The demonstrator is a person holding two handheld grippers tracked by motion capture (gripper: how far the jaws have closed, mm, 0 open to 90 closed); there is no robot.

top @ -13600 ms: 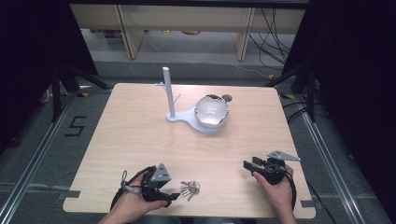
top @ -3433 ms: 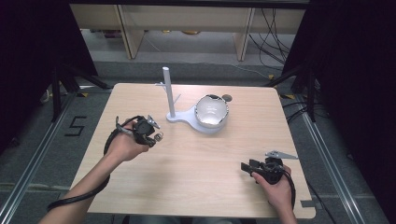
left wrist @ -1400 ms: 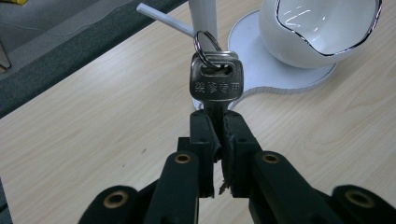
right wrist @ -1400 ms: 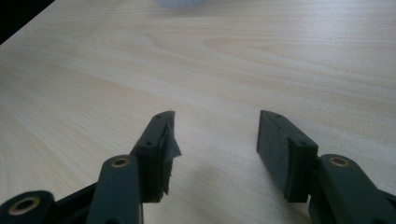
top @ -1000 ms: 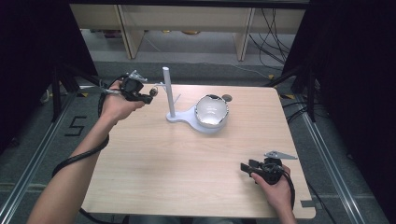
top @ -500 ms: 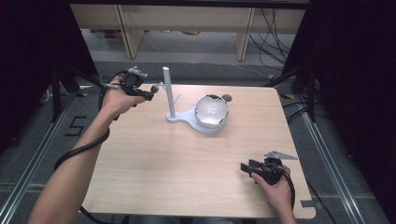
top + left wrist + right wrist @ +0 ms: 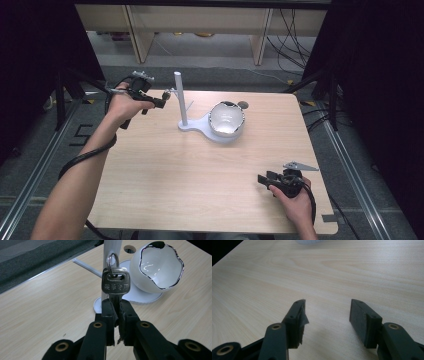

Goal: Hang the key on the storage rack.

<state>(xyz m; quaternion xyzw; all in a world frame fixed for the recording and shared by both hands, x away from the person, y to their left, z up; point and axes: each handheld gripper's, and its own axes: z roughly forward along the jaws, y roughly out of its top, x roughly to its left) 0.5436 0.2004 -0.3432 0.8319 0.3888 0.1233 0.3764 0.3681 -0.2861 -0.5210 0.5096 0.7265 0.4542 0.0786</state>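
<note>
My left gripper (image 7: pixel 115 305) is shut on the blade of a silver key (image 7: pixel 115 284). The key stands upright, and its ring (image 7: pixel 113 260) lies against the white post (image 7: pixel 112 247) of a stand. In the high view the left gripper (image 7: pixel 161 101) is raised at the table's far left, just left of the post (image 7: pixel 179 97), whose thin side peg points towards it. The stand's base also holds a white bowl with a shiny rim (image 7: pixel 226 119). My right gripper (image 7: pixel 327 311) rests open over bare wood and sits near the front right edge (image 7: pixel 265 179).
The light wooden table (image 7: pixel 190 175) has dark floor and metal rails on both sides. A small round hole (image 7: pixel 243 105) lies behind the bowl. Shelving and cables stand beyond the far edge.
The left gripper has edged slightly right towards the post, carrying the key. The right gripper has stayed put.
</note>
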